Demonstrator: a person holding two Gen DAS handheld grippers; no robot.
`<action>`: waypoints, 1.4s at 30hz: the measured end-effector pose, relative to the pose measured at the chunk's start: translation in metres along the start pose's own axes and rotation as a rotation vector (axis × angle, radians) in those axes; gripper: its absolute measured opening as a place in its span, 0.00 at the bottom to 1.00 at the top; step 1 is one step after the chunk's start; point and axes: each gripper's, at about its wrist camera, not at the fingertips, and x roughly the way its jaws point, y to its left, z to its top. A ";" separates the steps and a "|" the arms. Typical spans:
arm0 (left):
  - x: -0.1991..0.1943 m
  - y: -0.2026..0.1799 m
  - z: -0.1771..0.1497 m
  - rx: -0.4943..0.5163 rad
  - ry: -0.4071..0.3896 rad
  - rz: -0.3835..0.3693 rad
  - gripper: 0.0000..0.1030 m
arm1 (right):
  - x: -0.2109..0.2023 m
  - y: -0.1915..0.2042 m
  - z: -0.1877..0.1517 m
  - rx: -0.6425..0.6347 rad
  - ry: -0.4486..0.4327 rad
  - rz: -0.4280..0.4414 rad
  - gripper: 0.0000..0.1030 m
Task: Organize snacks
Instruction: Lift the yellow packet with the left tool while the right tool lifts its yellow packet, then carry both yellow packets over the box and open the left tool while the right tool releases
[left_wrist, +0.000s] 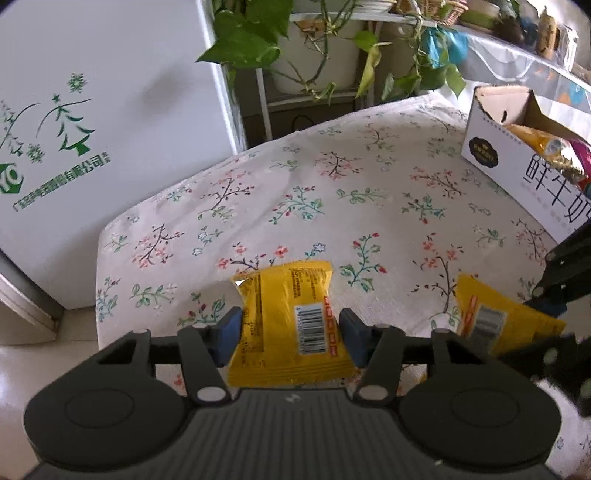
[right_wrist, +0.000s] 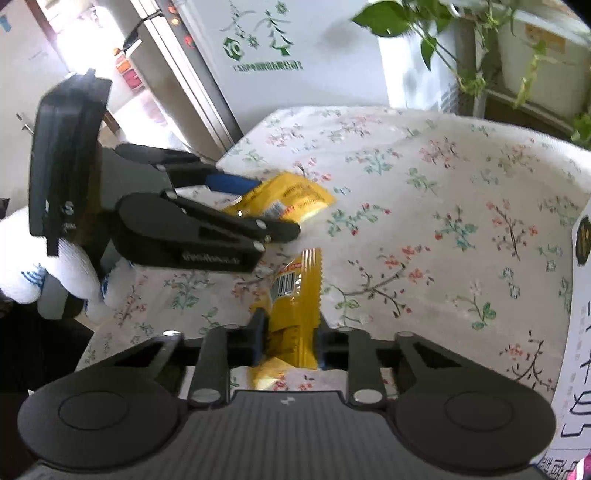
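Your left gripper (left_wrist: 290, 334) has its jaws clamped on a yellow snack packet (left_wrist: 291, 325) lying on the floral surface (left_wrist: 332, 192) — your right gripper (right_wrist: 290, 339) pinches a second yellow packet (right_wrist: 295, 295) narrowly. The snack box (left_wrist: 517, 147) sits at the far right.

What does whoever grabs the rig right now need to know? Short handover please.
Left gripper: shut on a yellow snack packet, barcode side up, at the near edge of the floral tablecloth.
Right gripper: shut on a second yellow packet, held edge-on.
Done: white carton at the table's right already holds some snacks.
Left: carry both packets over and drop them in the carton.
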 end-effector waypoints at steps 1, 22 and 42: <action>-0.002 0.000 -0.001 -0.009 -0.001 -0.001 0.54 | -0.004 0.002 0.001 -0.008 -0.013 -0.011 0.21; -0.065 -0.015 -0.041 -0.269 -0.084 0.054 0.54 | -0.071 0.039 0.001 -0.114 -0.196 -0.169 0.19; -0.105 -0.052 -0.043 -0.304 -0.124 0.097 0.54 | -0.098 0.038 -0.009 -0.096 -0.264 -0.183 0.19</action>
